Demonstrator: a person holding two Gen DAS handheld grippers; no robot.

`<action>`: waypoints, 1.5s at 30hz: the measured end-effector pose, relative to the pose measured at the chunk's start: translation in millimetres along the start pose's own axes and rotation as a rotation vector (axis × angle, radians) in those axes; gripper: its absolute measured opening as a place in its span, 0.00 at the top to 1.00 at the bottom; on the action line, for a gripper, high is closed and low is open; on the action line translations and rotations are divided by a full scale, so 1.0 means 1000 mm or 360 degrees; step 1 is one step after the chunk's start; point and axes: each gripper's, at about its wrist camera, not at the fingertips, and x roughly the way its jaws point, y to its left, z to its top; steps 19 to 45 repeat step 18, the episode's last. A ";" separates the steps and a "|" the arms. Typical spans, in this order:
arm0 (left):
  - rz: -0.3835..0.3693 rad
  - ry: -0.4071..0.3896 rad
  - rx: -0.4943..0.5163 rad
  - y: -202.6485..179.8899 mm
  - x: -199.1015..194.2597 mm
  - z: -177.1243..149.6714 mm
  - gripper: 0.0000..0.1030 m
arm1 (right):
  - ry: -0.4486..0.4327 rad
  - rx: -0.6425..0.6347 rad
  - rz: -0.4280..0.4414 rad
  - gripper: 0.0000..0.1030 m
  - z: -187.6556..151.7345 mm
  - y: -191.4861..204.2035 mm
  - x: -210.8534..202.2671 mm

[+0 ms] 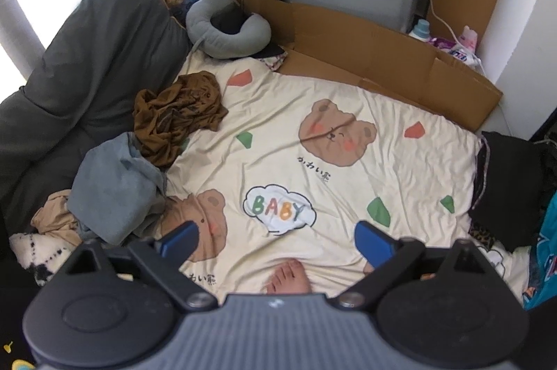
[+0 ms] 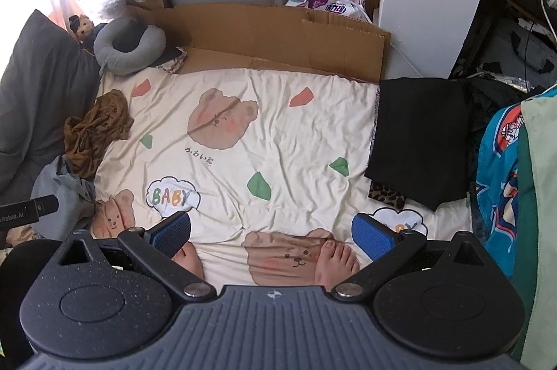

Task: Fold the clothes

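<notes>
Two claws up over the bed: left claw [image 1: 276,239] spread wide, nothing held; right claw [image 2: 271,236] spread wide, nothing held. Unfolded heap at 9 o'clock edge of cream bear sheet [image 1: 348,182]: one brown garment [image 1: 177,116], one grey garment [image 1: 115,185], one tan garment [image 1: 55,220], touching or overlapping. One folded black garment [image 2: 421,140] at 3 o'clock edge, overhanging sheet. One grey neck pillow [image 1: 226,29] at 11. Cardboard [image 1: 383,56] along 12 edge. Two bare feet [image 2: 336,260] at 6. Sheet middle open, wrinkled.
</notes>
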 end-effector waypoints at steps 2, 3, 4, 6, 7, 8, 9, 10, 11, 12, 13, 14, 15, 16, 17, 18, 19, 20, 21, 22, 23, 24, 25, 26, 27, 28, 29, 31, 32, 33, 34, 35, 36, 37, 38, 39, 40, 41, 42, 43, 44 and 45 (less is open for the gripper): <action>-0.0004 0.0002 -0.0004 0.000 0.000 0.000 0.05 | -0.0002 0.0001 0.0004 0.01 0.000 0.000 0.000; -0.0005 0.0002 -0.0004 0.001 0.001 0.000 0.05 | -0.0003 0.0000 0.0006 0.01 0.000 0.000 0.000; -0.0006 0.0002 -0.0004 0.003 0.001 0.000 0.05 | -0.0006 -0.0004 0.0001 0.01 0.000 0.000 -0.001; -0.0009 0.0003 -0.0007 0.004 0.002 0.001 0.05 | -0.0010 -0.0011 -0.0008 0.01 0.000 0.000 -0.001; -0.0010 0.0003 -0.0008 0.005 0.002 0.001 0.05 | -0.0012 -0.0013 -0.0011 0.01 0.000 0.000 -0.001; -0.0010 0.0004 -0.0008 0.005 0.002 0.001 0.05 | -0.0012 -0.0014 -0.0010 0.01 0.000 -0.001 -0.001; -0.0008 0.0004 -0.0007 0.004 0.002 0.001 0.05 | -0.0011 -0.0013 -0.0007 0.01 0.000 -0.001 -0.001; -0.0005 0.0005 -0.0005 0.004 0.002 0.001 0.05 | -0.0012 -0.0012 -0.0006 0.01 0.000 0.000 -0.001; -0.0003 0.0005 -0.0004 0.004 0.002 0.001 0.05 | -0.0012 -0.0013 -0.0006 0.01 -0.001 0.001 -0.001; -0.0001 0.0005 -0.0002 0.003 0.002 0.001 0.05 | -0.0012 -0.0015 -0.0007 0.01 -0.001 0.001 -0.001; 0.0001 0.0006 0.0001 0.003 0.002 0.001 0.05 | -0.0013 -0.0015 -0.0007 0.01 -0.001 0.001 -0.001; 0.0003 0.0008 0.0003 0.003 0.003 0.002 0.05 | -0.0014 -0.0015 -0.0008 0.01 0.000 0.000 -0.001; 0.0005 0.0010 0.0004 0.003 0.003 0.002 0.05 | -0.0016 -0.0014 -0.0008 0.01 0.000 0.000 -0.001; 0.0006 0.0012 0.0004 0.003 0.003 0.002 0.05 | -0.0017 -0.0010 -0.0006 0.01 0.000 -0.001 -0.001; 0.0007 0.0015 0.0005 0.003 0.004 0.002 0.05 | -0.0019 -0.0004 -0.0002 0.01 0.000 -0.001 -0.001; 0.0008 0.0019 0.0008 0.002 0.004 0.003 0.04 | -0.0020 0.0000 -0.0002 0.01 0.000 -0.002 -0.002; 0.0008 0.0019 0.0008 0.002 0.004 0.003 0.04 | -0.0020 0.0000 -0.0002 0.01 0.000 -0.002 -0.002; 0.0008 0.0019 0.0008 0.002 0.004 0.003 0.04 | -0.0020 0.0000 -0.0002 0.01 0.000 -0.002 -0.002; 0.0008 0.0019 0.0008 0.002 0.004 0.003 0.04 | -0.0020 0.0000 -0.0002 0.01 0.000 -0.002 -0.002; 0.0008 0.0019 0.0008 0.002 0.004 0.003 0.04 | -0.0020 0.0000 -0.0002 0.01 0.000 -0.002 -0.002; 0.0008 0.0019 0.0008 0.002 0.004 0.003 0.04 | -0.0020 0.0000 -0.0002 0.01 0.000 -0.002 -0.002; 0.0008 0.0019 0.0008 0.002 0.004 0.003 0.04 | -0.0020 0.0000 -0.0002 0.01 0.000 -0.002 -0.002; 0.0008 0.0019 0.0008 0.002 0.004 0.003 0.04 | -0.0020 0.0000 -0.0002 0.01 0.000 -0.002 -0.002; 0.0008 0.0019 0.0008 0.002 0.004 0.003 0.04 | -0.0020 0.0000 -0.0002 0.01 0.000 -0.002 -0.002; 0.0008 0.0019 0.0008 0.002 0.004 0.003 0.04 | -0.0020 0.0000 -0.0002 0.01 0.000 -0.002 -0.002; 0.0008 0.0019 0.0008 0.002 0.004 0.003 0.04 | -0.0020 0.0000 -0.0002 0.01 0.000 -0.002 -0.002; 0.0008 0.0019 0.0008 0.002 0.004 0.003 0.04 | -0.0020 0.0000 -0.0002 0.01 0.000 -0.002 -0.002; 0.0008 0.0019 0.0008 0.002 0.004 0.003 0.04 | -0.0020 0.0000 -0.0002 0.01 0.000 -0.002 -0.002; 0.0008 0.0019 0.0008 0.002 0.004 0.003 0.04 | -0.0020 0.0000 -0.0002 0.01 0.000 -0.002 -0.002; 0.0008 0.0019 0.0008 0.002 0.004 0.003 0.04 | -0.0020 0.0000 -0.0002 0.01 0.000 -0.002 -0.002; 0.0008 0.0019 0.0008 0.002 0.004 0.003 0.04 | -0.0020 0.0000 -0.0002 0.01 0.000 -0.002 -0.002; 0.0008 0.0019 0.0008 0.002 0.004 0.003 0.04 | -0.0020 0.0000 -0.0002 0.01 0.000 -0.002 -0.002; 0.0008 0.0019 0.0008 0.002 0.004 0.003 0.04 | -0.0020 0.0000 -0.0002 0.01 0.000 -0.002 -0.002; 0.0008 0.0019 0.0008 0.002 0.004 0.003 0.04 | -0.0020 0.0000 -0.0002 0.01 0.000 -0.002 -0.002; 0.0008 0.0019 0.0008 0.002 0.004 0.003 0.04 | -0.0020 0.0000 -0.0002 0.01 0.000 -0.002 -0.002; 0.0008 0.0019 0.0008 0.002 0.004 0.003 0.04 | -0.0020 0.0000 -0.0002 0.01 0.000 -0.002 -0.002; 0.0008 0.0019 0.0008 0.002 0.004 0.003 0.04 | -0.0020 0.0000 -0.0002 0.01 0.000 -0.002 -0.002; 0.0008 0.0019 0.0008 0.002 0.004 0.003 0.04 | -0.0020 0.0000 -0.0002 0.01 0.000 -0.002 -0.002; 0.0008 0.0019 0.0008 0.002 0.004 0.003 0.04 | -0.0020 0.0000 -0.0002 0.01 0.000 -0.002 -0.002; 0.0008 0.0019 0.0008 0.002 0.004 0.003 0.04 | -0.0020 0.0000 -0.0002 0.01 0.000 -0.002 -0.002; 0.0008 0.0019 0.0008 0.002 0.004 0.003 0.04 | -0.0020 0.0000 -0.0002 0.01 0.000 -0.002 -0.002; 0.0008 0.0019 0.0008 0.002 0.004 0.003 0.04 | -0.0020 0.0000 -0.0002 0.01 0.000 -0.002 -0.002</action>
